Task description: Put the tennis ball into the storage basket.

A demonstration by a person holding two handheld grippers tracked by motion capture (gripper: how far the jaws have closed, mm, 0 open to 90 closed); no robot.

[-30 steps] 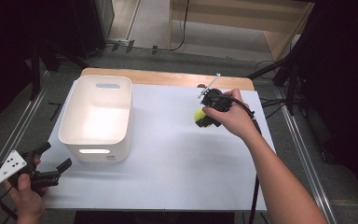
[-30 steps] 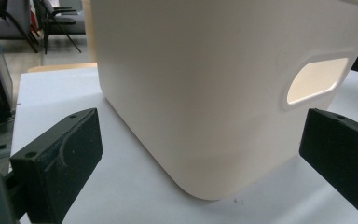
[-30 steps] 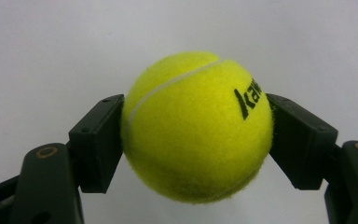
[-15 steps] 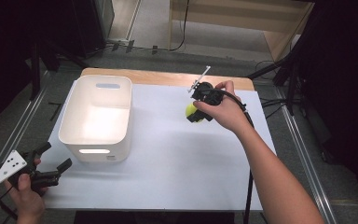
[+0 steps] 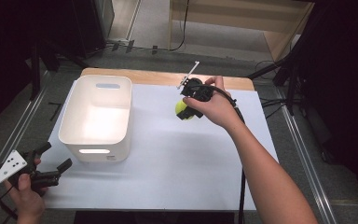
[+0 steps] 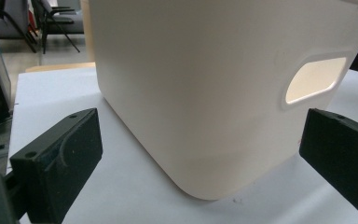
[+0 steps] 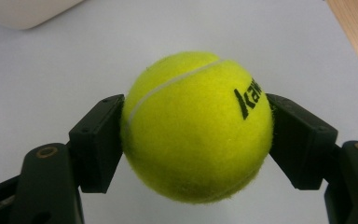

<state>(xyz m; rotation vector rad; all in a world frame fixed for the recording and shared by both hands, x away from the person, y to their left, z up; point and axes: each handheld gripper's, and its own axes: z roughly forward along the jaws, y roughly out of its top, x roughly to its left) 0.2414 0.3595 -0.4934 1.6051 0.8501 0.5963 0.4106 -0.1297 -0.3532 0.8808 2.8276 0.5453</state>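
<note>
Ball clamped in right gripper, carried leftward toward bin.

Shifted a little closer to the bin than a second ago, from the table's far right edge inward; lifted clear, judging by the shadow beneath. Looked like the carry-over stage of a drop into the bin, with most of the gap left to cross. Left gripper held apart and idle at the near left corner, unmoved. Right gripper view caught what the high view hid: both pads pressed flush against the ball's sides, black lettering up. Left gripper view gave the bin's near wall and handle slot, framed between wide-open jaws, not touching.
</note>
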